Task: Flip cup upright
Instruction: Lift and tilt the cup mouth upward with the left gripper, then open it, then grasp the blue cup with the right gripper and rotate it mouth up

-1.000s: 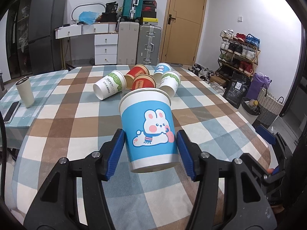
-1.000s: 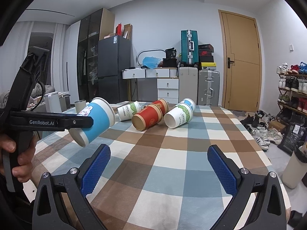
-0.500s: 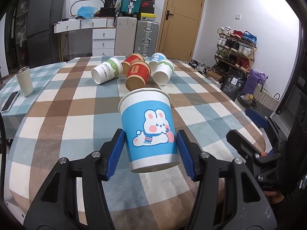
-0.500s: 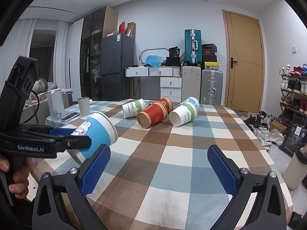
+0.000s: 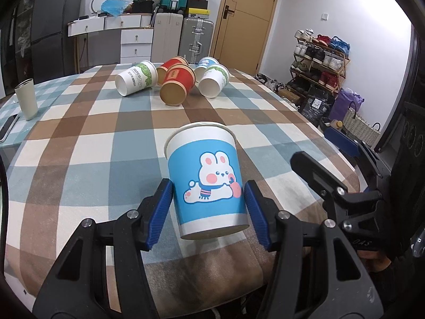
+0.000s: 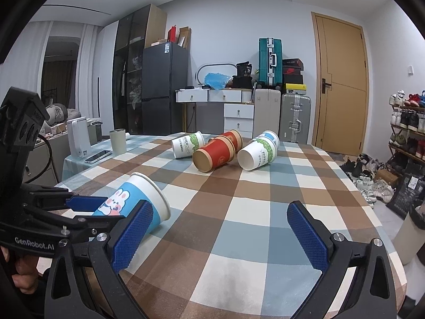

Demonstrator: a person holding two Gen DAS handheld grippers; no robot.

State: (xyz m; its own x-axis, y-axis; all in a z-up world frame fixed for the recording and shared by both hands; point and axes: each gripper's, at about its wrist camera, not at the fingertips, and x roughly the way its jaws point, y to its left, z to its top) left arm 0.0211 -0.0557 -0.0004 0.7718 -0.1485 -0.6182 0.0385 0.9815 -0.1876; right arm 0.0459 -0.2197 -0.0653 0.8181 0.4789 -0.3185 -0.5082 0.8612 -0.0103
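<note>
My left gripper is shut on a blue paper cup with a white rabbit, gripping its lower half. In the right wrist view the same cup is tilted, mouth up and to the right, low over the near left part of the checked table. My right gripper is open and empty above the table's near edge. Several more paper cups lie on their sides at the far end: white and green, red, another white and green.
A beige tumbler and a phone sit at the table's left edge. Suitcases, drawers and a fridge stand behind the table. A shoe rack and bags are on the floor to the right.
My left gripper has carried the rabbit cup back toward the near edge of the table and lower. The right gripper has stayed open and hardly moved.
</note>
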